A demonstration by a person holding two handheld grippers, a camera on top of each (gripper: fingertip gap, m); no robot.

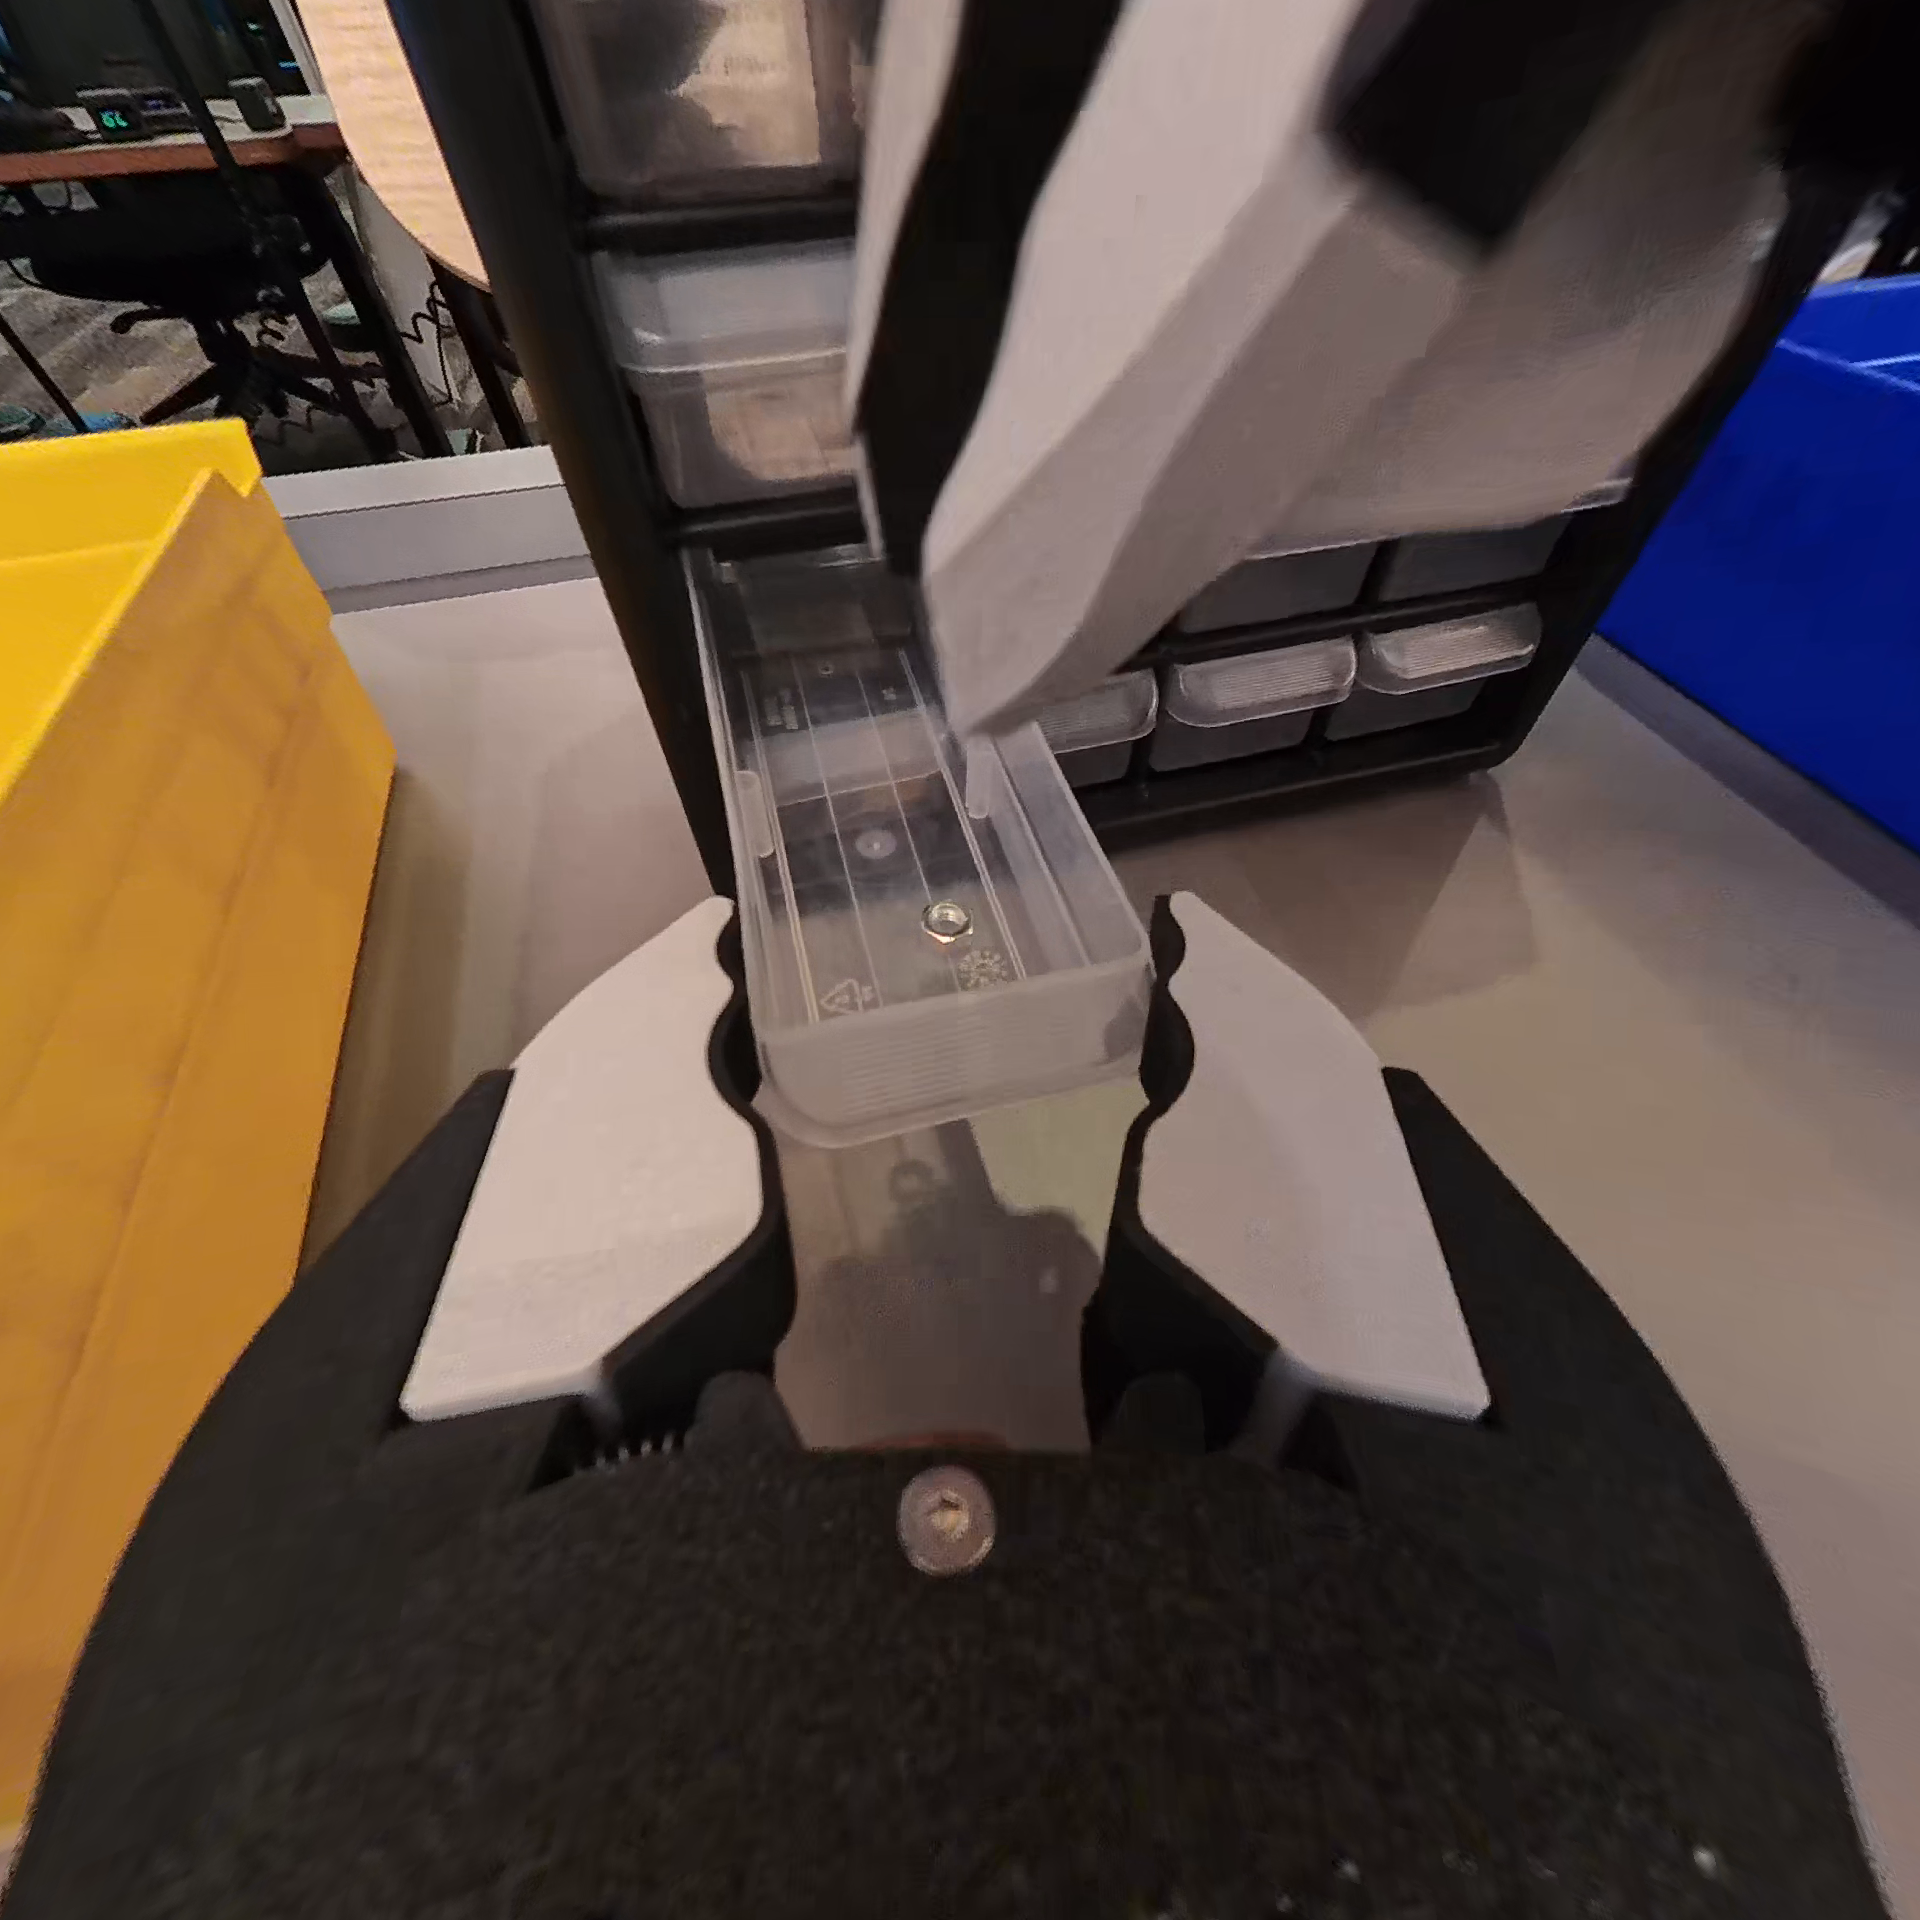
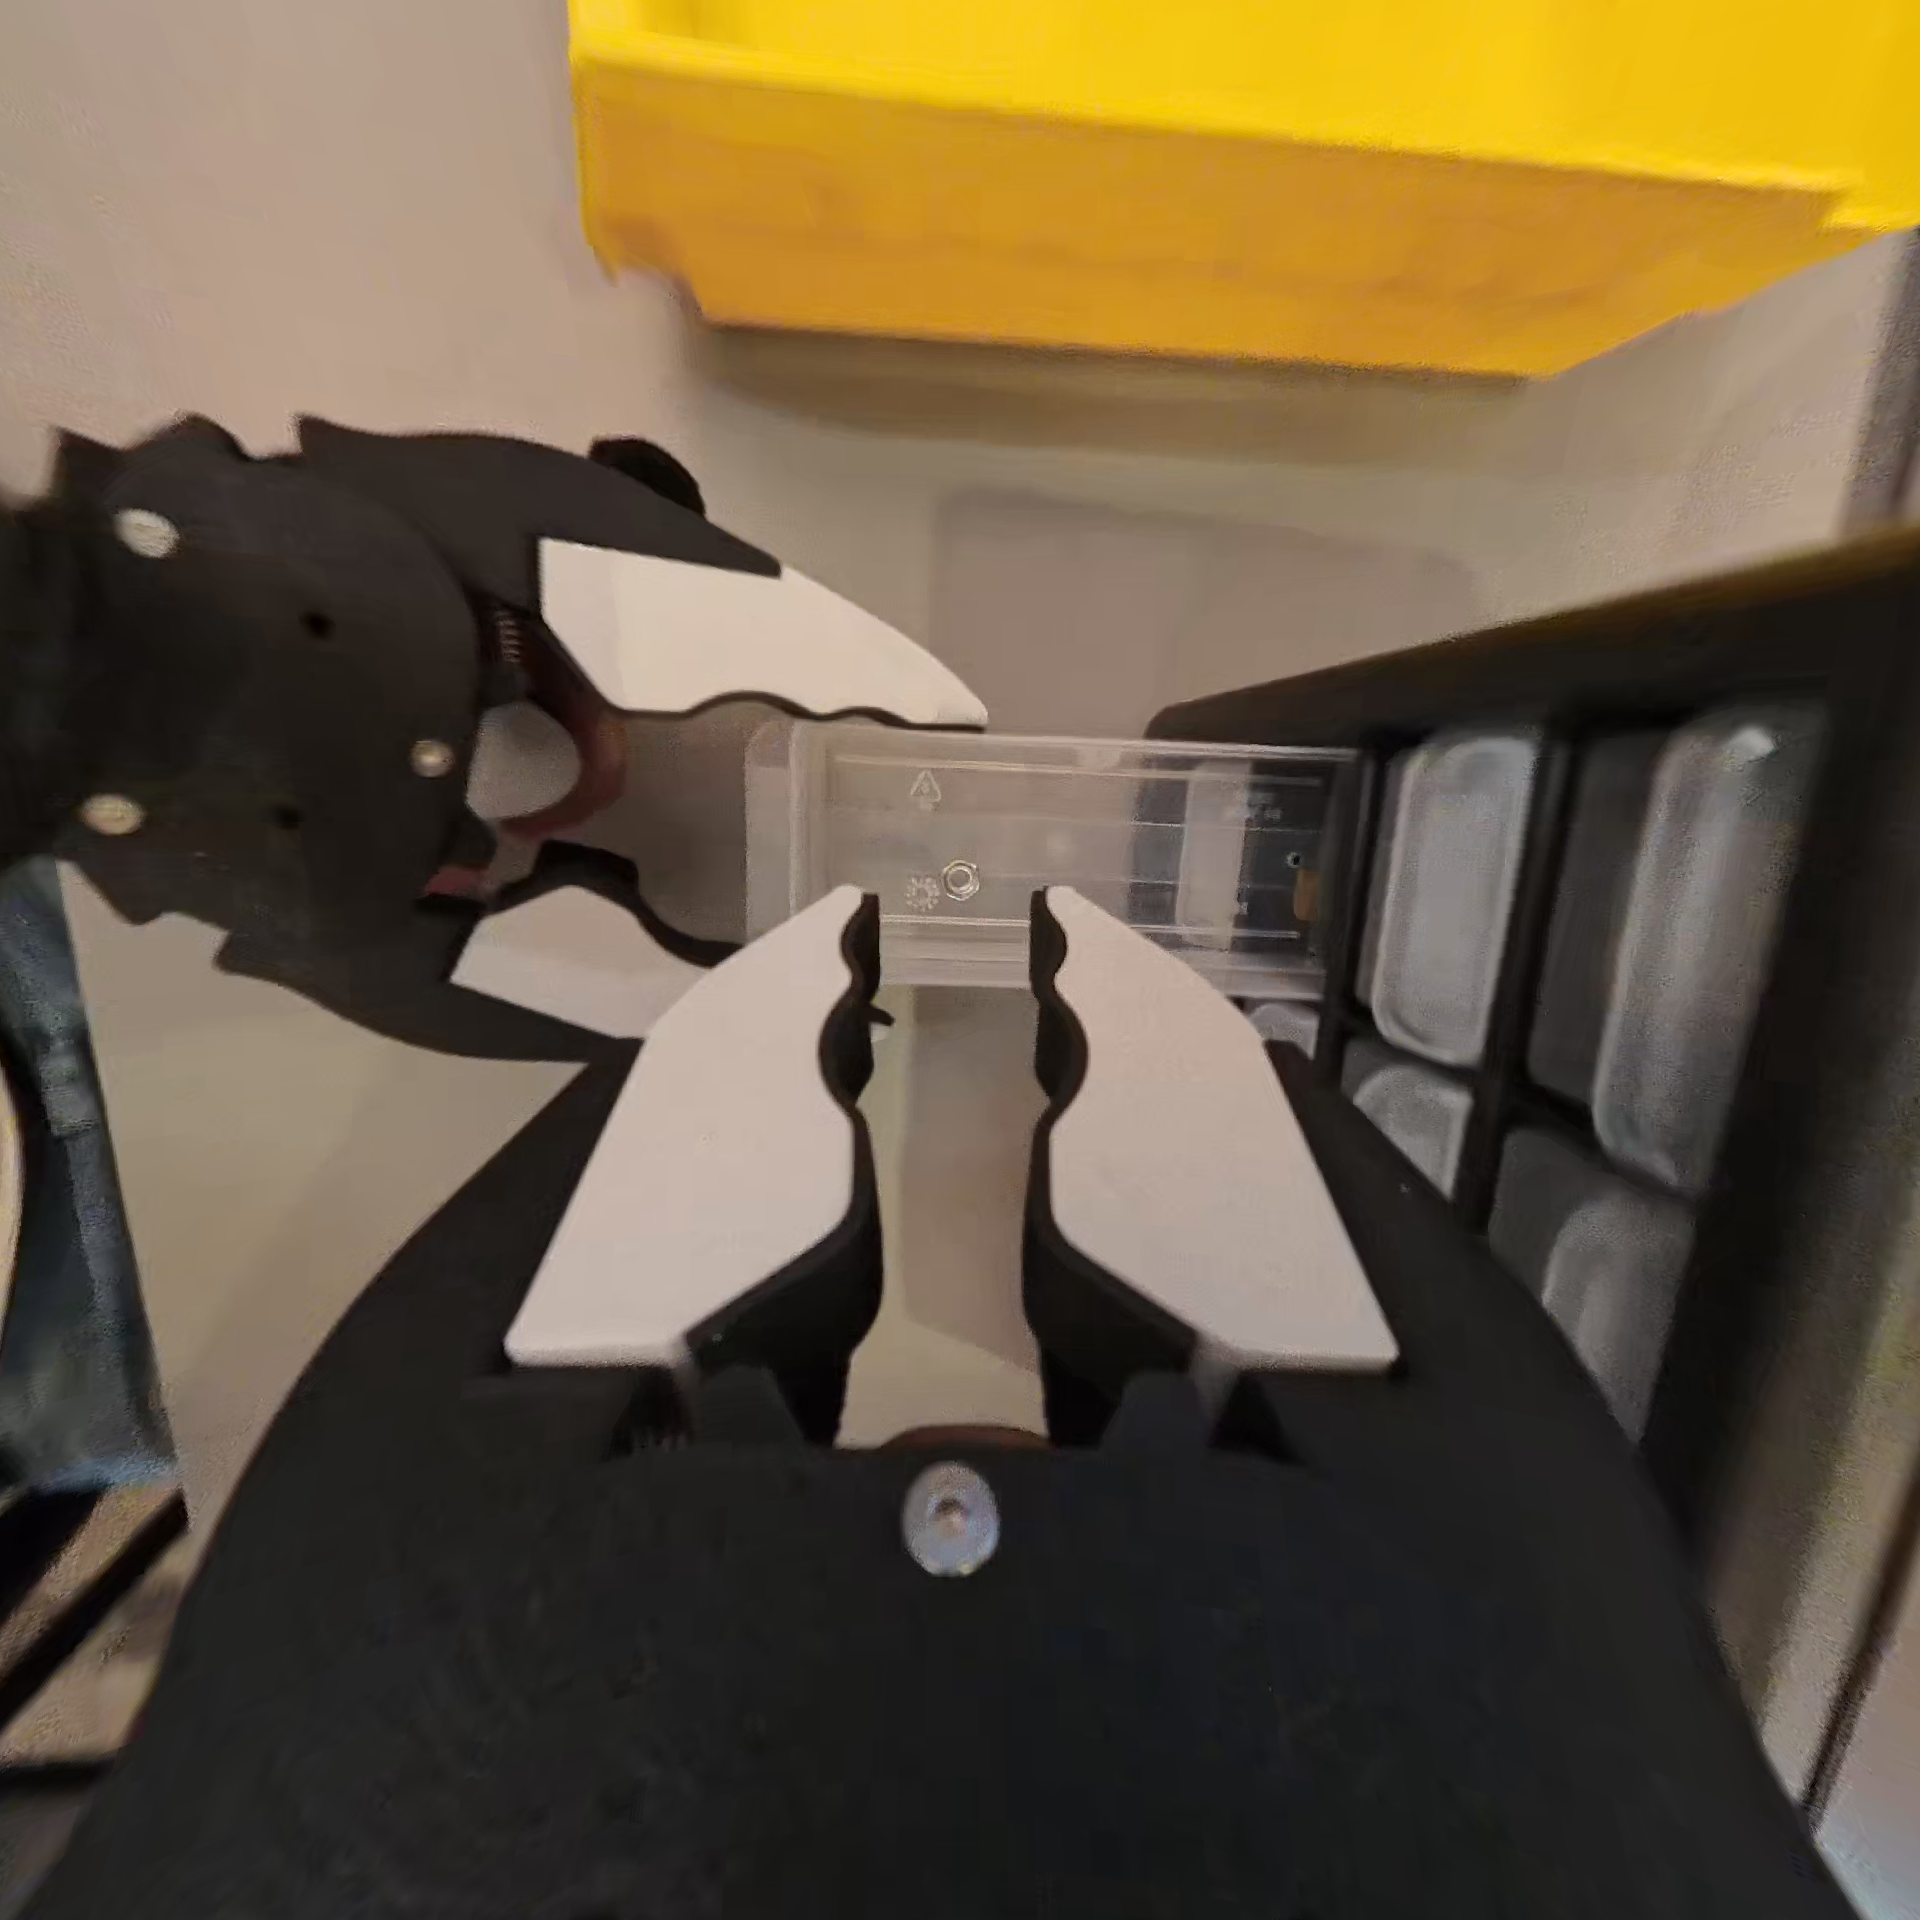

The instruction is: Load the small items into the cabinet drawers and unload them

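A clear plastic drawer (image 1: 935,997) is pulled far out of the bottom left of the black cabinet (image 1: 499,312). One small metal nut (image 1: 940,920) lies on the drawer floor near its front. My left gripper (image 1: 940,966) is open, with a finger close on each side of the drawer's front end. My right gripper (image 2: 956,914) is open and empty, pointing down just above the drawer (image 2: 1049,831) and the nut (image 2: 958,881). In the left wrist view the right gripper (image 1: 966,717) shows blurred over the drawer's middle. The left gripper (image 2: 831,821) shows at the drawer's end.
A yellow bin (image 1: 156,831) stands left of the cabinet, also in the right wrist view (image 2: 1143,208). A blue bin (image 1: 1787,520) stands to the right. The cabinet's (image 2: 1558,665) other drawers (image 1: 1257,686) are shut. The grey table (image 1: 1558,1039) lies around it. Tip to tip, the grippers are about 5 cm apart.
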